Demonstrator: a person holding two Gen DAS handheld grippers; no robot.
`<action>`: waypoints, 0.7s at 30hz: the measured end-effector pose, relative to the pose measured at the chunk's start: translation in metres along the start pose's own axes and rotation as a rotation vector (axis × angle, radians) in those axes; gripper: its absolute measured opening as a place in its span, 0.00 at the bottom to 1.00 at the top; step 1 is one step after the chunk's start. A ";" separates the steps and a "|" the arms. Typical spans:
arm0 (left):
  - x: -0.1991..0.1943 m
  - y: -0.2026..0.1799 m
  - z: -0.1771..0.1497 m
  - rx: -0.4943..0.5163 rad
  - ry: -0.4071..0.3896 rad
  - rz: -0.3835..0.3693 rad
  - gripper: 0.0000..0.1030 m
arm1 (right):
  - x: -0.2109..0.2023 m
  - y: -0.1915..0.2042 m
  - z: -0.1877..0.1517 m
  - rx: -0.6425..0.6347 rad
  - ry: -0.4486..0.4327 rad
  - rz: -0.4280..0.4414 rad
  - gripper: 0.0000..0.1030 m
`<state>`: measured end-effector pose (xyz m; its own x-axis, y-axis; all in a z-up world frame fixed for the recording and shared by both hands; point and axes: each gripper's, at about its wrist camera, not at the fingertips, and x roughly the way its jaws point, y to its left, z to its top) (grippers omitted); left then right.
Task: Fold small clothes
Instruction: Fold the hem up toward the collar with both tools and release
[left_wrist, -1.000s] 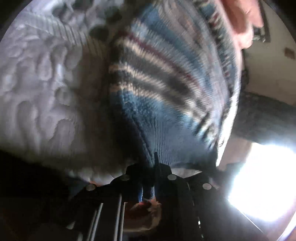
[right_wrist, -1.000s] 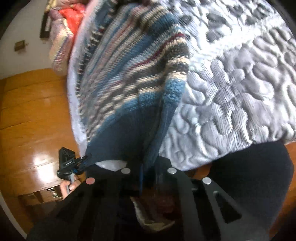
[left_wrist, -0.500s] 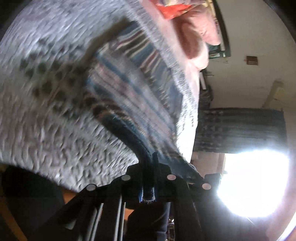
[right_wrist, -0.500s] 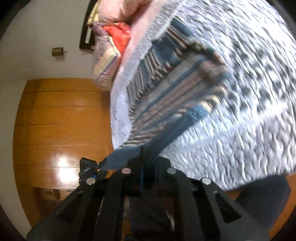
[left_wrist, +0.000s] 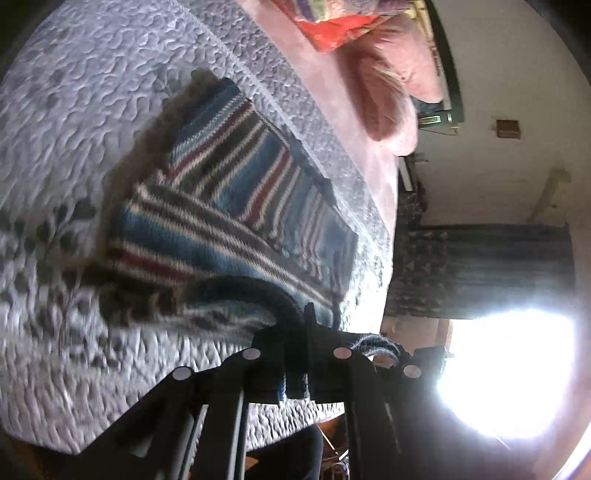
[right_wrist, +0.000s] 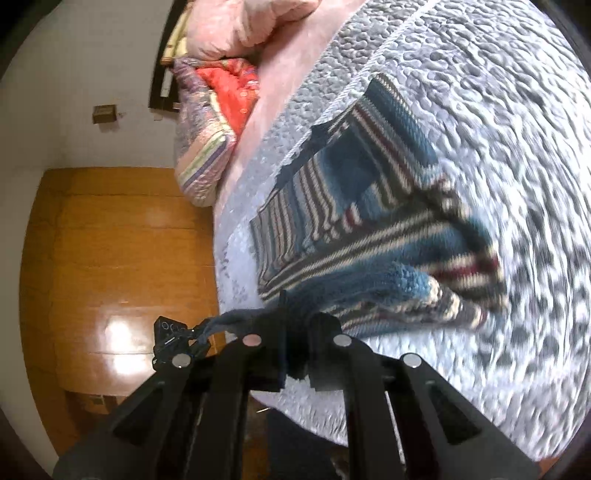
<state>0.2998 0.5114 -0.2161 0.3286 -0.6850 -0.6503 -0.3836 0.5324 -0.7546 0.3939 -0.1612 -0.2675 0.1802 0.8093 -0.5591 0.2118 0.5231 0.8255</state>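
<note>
Both grippers are clamped on the near edge of the striped knit sweater: the left gripper (left_wrist: 304, 325) has its jaws pinched narrow on a dark blue hem, and the right gripper (right_wrist: 291, 325) is likewise closed on a bunch of the same hem. From the right wrist view, the left gripper shows as a small black block to the left, over the wooden floor (right_wrist: 110, 236), with the hem strung between the two.

Largest first, the grey quilted bed (left_wrist: 74, 129) fills most of both views, with pink bedding (left_wrist: 384, 85) and a red patterned quilt (right_wrist: 229, 92) piled at its far end. The sweater (left_wrist: 236, 206) now lies mostly spread on the quilt near the bed's edge, a sleeve folded across its body; only the near hem is lifted off the bed.

A second ago the sweater hung close in front of both cameras, filling the views; half a second ago it was swinging out over the bed in heavy blur. Now it has landed flat and the cameras have pulled back, though the near part is blurred, so motion has not quite ended. I judge this to be the laying-out step nearly complete: the garment is positioned for folding, and the hem probably needs to be drawn taut and set down before the folds can begin.
</note>
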 end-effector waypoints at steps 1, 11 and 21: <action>0.007 0.002 0.011 -0.005 0.004 0.014 0.08 | 0.006 -0.003 0.006 0.003 0.005 -0.005 0.06; 0.090 0.038 0.100 -0.058 0.047 0.133 0.09 | 0.091 -0.047 0.090 0.061 0.062 -0.123 0.11; 0.065 0.010 0.104 0.221 -0.061 0.134 0.62 | 0.075 -0.023 0.103 -0.175 0.035 -0.142 0.36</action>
<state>0.4069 0.5234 -0.2752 0.3414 -0.5732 -0.7449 -0.2312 0.7170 -0.6577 0.5010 -0.1405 -0.3362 0.1263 0.7314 -0.6702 0.0620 0.6684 0.7412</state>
